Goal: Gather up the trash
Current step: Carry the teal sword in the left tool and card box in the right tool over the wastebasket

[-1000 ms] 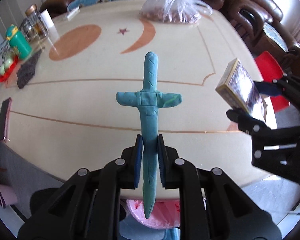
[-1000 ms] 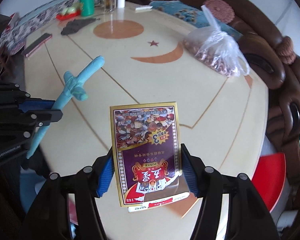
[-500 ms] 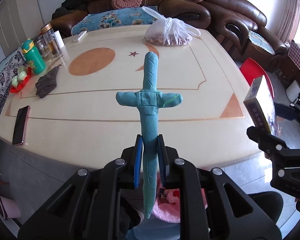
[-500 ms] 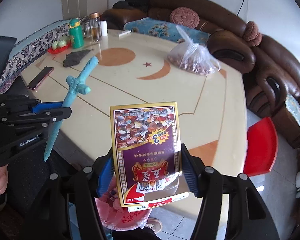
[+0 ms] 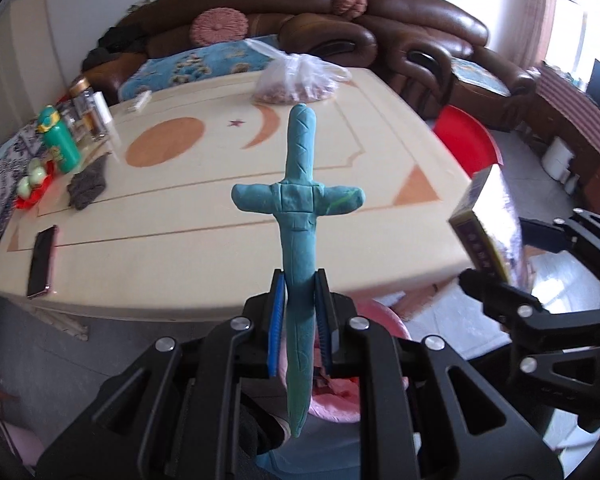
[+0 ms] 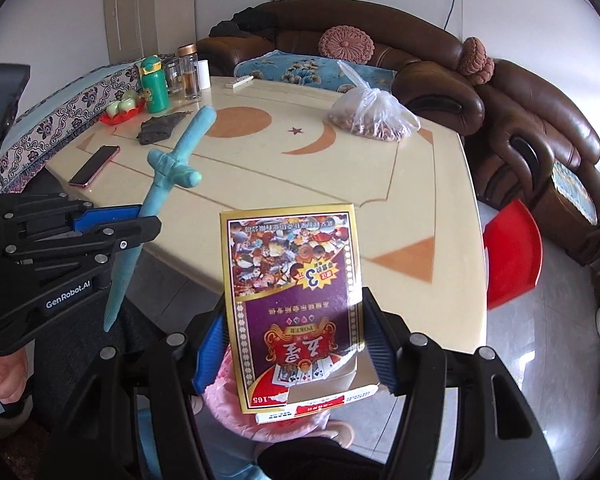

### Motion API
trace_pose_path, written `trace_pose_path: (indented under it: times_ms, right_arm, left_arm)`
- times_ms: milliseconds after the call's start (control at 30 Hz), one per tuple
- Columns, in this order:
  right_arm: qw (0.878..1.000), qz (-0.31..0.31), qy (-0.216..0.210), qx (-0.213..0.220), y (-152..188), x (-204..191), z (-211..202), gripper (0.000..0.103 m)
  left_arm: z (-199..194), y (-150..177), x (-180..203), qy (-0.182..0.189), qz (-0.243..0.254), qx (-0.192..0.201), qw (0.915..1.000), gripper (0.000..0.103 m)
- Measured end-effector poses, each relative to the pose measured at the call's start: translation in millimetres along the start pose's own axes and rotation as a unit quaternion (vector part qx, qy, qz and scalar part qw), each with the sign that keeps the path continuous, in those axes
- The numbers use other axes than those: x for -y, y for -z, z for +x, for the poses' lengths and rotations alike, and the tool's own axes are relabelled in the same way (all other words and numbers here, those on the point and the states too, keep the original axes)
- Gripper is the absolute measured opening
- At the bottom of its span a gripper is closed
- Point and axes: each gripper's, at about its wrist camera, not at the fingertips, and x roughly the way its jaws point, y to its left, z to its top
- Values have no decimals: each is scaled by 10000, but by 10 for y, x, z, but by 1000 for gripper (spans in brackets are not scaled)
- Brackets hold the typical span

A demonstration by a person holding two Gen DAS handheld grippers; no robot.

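Below both grippers, past the near table edge, a pink bag-like thing [image 5: 376,360] shows low in frame, probably the trash bag, though too hidden to be sure. Left gripper [image 5: 298,320] is clenched on the blade of a teal clay sword [image 5: 298,216]; its long axis runs straight out along the fingers, tip hanging down toward the pink thing, hilt and crossguard pointing away over the table. Right gripper [image 6: 296,344] grasps a playing-card box [image 6: 294,300] across its width, box standing upright between the pads with its torn flap end lowest. Both items are off the table, held out in front of its near edge. My guess: the drop comes next, and both loads sit almost above the pink thing; the sword tip looks nearer to it in the left wrist view. Farther out on the cream table [image 5: 204,240]: a phone [image 5: 40,262], a dark cloth [image 5: 88,184], a green bottle [image 5: 60,144], and a clear bag of nuts [image 5: 296,82]. Red chair [image 6: 512,252] beside the table, brown sofa [image 6: 520,112] behind.
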Motion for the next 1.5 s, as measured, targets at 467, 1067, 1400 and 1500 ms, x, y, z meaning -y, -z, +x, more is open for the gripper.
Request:
trace_pose_path:
  times_ms: [467,1067,1400,1500]
  right_arm:
    - [9985,519,-15,-149,532,-67,65,59]
    - [9816,1430,-362,-1209,1253,32,1297,59]
    - [9658,1833,-533,-1752,1543,150,1898,59]
    - [9613,1876,-544,-1941,1625,170,2089,59]
  left_arm:
    - [140,473,126,710,512,-45,9962,16]
    - [1297,1106,314,1300,904,-898,9833,16]
    - [1928,1241,282,1329,693,-1328,9798,16]
    - [2107,1295,305,1295,705,-1494,9777,16]
